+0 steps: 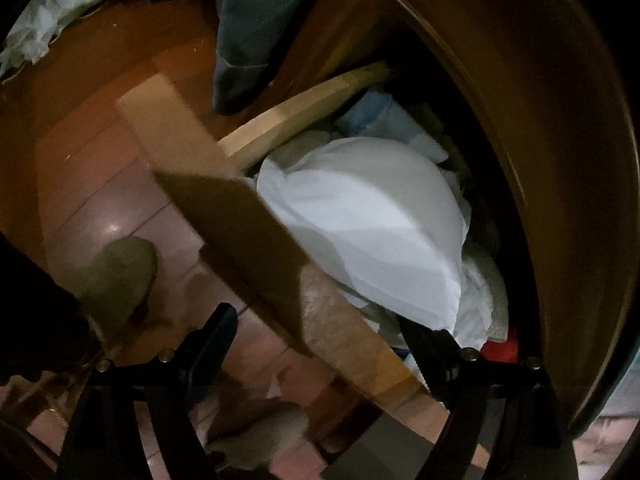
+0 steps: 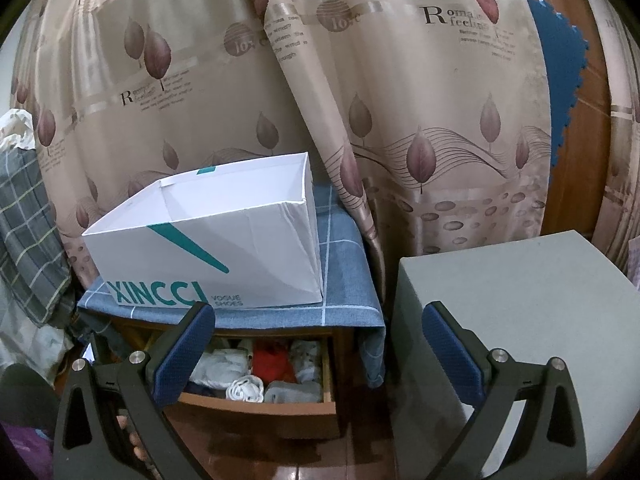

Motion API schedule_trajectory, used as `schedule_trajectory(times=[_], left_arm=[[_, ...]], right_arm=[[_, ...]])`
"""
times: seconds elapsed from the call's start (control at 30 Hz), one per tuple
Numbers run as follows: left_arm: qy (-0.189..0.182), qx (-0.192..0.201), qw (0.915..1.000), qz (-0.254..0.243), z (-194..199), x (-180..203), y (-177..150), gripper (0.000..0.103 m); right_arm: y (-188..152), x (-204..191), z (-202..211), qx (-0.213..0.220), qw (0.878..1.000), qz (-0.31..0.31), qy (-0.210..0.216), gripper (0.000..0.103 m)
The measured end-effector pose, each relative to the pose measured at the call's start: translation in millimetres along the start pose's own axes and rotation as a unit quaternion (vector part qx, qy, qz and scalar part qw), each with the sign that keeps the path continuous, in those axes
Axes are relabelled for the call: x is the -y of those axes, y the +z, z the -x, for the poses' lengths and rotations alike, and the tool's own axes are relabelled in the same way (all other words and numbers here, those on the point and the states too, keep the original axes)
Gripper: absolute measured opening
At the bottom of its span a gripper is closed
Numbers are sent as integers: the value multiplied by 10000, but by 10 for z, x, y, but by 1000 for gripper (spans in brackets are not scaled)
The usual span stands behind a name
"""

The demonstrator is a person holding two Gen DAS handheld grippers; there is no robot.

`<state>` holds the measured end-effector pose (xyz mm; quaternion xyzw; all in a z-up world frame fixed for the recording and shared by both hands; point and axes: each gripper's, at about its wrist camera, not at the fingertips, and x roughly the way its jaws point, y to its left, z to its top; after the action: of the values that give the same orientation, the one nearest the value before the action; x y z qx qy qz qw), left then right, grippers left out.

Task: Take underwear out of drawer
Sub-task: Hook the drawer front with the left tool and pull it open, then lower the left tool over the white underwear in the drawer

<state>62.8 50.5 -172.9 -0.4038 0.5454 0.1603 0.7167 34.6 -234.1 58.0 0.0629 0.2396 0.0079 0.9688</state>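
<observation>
Drawer [image 2: 256,402] open, underwear [image 1: 372,224] piled inside — step: reaching in. Left gripper [image 1: 320,344] wide, straddling drawer front, holding nothing. Right gripper [image 2: 320,344] wide, held back. Next — lower onto white bundle, pinch.

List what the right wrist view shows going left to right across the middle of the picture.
Plaid grey bedding → white shoe box on a blue checked cloth → leaf-print curtain → grey box. Below the shoe box, the open drawer holds folded clothes.
</observation>
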Motion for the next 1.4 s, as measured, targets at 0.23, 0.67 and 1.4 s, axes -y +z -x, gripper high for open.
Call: schedule_trajectory(times=[0.23,0.67,1.4], left_arm=[[179,-112,9988,-432,80,-31,-74,87],[416,-343,9948,-859,190,-196,-126,87],[743,838,9621,-2484,1041,-12,-375,87]], right_arm=[[-7,35,2,-22,9999,-85,54,103],[0,76,-1,-43,9998,-201,84,103],[9,127,-2,-49,9991,-383,192,103]])
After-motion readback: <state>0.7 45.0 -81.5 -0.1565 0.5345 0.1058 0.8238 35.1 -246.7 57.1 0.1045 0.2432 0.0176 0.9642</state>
